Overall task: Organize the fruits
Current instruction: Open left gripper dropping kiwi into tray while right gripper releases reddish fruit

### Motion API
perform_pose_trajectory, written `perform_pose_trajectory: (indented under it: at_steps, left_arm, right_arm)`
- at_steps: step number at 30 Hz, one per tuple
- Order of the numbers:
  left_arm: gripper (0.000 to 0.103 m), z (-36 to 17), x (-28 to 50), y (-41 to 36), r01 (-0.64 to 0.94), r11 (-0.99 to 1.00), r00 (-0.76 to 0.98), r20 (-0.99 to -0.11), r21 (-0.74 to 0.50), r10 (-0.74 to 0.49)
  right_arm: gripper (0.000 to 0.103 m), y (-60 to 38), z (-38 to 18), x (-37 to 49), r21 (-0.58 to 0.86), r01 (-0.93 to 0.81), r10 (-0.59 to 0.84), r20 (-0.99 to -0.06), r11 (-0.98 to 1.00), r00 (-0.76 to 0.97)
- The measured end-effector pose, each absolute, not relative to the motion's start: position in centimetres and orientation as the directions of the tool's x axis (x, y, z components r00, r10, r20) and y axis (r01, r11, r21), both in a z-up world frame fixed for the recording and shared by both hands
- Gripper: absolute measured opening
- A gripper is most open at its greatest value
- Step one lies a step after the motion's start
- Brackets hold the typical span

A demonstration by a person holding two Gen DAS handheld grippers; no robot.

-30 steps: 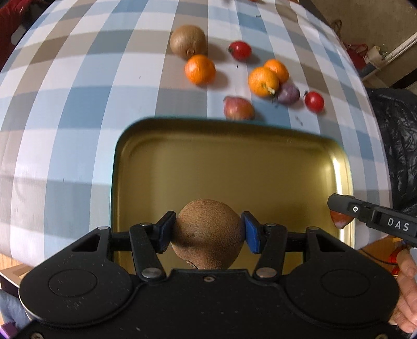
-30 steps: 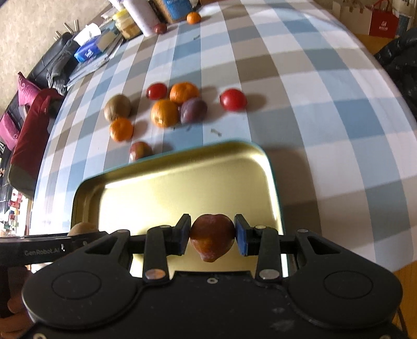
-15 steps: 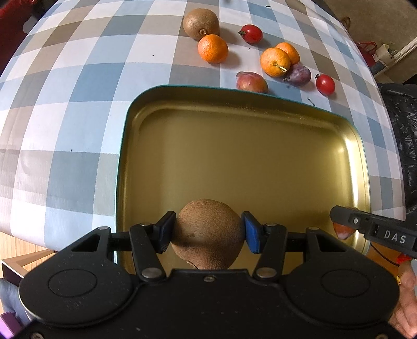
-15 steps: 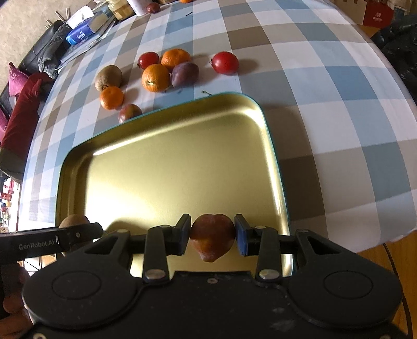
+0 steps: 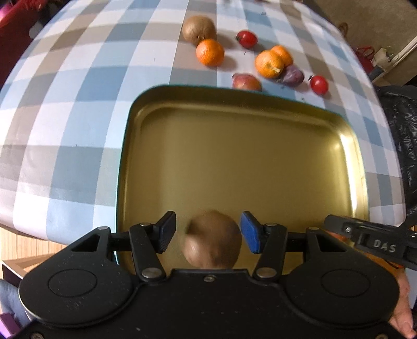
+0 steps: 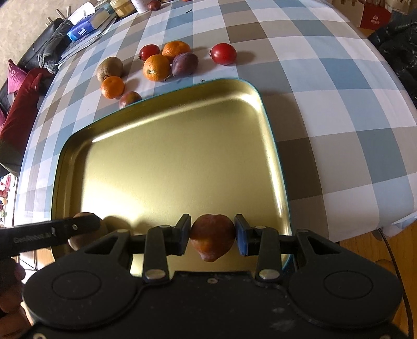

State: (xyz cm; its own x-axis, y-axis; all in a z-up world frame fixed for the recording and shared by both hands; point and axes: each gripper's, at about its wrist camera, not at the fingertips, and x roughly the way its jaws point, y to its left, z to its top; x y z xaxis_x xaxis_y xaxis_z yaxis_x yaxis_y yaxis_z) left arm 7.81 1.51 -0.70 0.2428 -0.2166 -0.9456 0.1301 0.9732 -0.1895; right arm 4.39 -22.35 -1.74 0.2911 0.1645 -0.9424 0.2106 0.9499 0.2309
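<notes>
My left tool (image 5: 207, 232) is standing spread, its blue pads clear on both sides of a brown, fuzzy kiwi (image 5: 212, 240) that is blurring between them over the near edge of the gold tray (image 5: 234, 156); whether the kiwi is touching the tray floor, I cannot tell. My right tool (image 6: 212, 234) is pinching a dark red, heart-shaped plum (image 6: 211, 240), pads pressing both flanks, over the tray's near right corner.

Left view is showing the right tool's finger, lettered "DAS", at the right edge. Right view is showing the left tool's finger (image 6: 49, 234) crossing the kiwi (image 6: 87, 229), plus clutter at the worktop's far edge: a blue tissue pack (image 6: 86, 27), a jar (image 6: 122, 7) and a small dark fruit (image 6: 153, 4).

Loose on the checked worktop (image 6: 325, 86) beyond the tray, counted in the right view:
- kiwi, one (image 6: 110, 68)
- oranges, three: one beside that kiwi (image 6: 112, 86), two (image 6: 156, 67) (image 6: 176, 50) clustering together
- purple plum, one (image 6: 184, 64), touching the clustered oranges
- reddish plum, one (image 6: 129, 98), just beside the tray's far rim
- red tomatoes, two (image 6: 149, 51) (image 6: 223, 53)
</notes>
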Motion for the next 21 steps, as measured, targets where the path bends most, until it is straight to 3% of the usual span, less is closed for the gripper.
perform_pose_trajectory:
  at_steps: [21]
  left_arm:
    - [0.062,1.2,6.0,0.9,0.144,0.981,0.332,-0.927,-0.13,-0.172]
  right_arm:
    - [0.038,-23.0,0.5,2.5,0.259,0.197,0.175,-0.915,0.946,0.362]
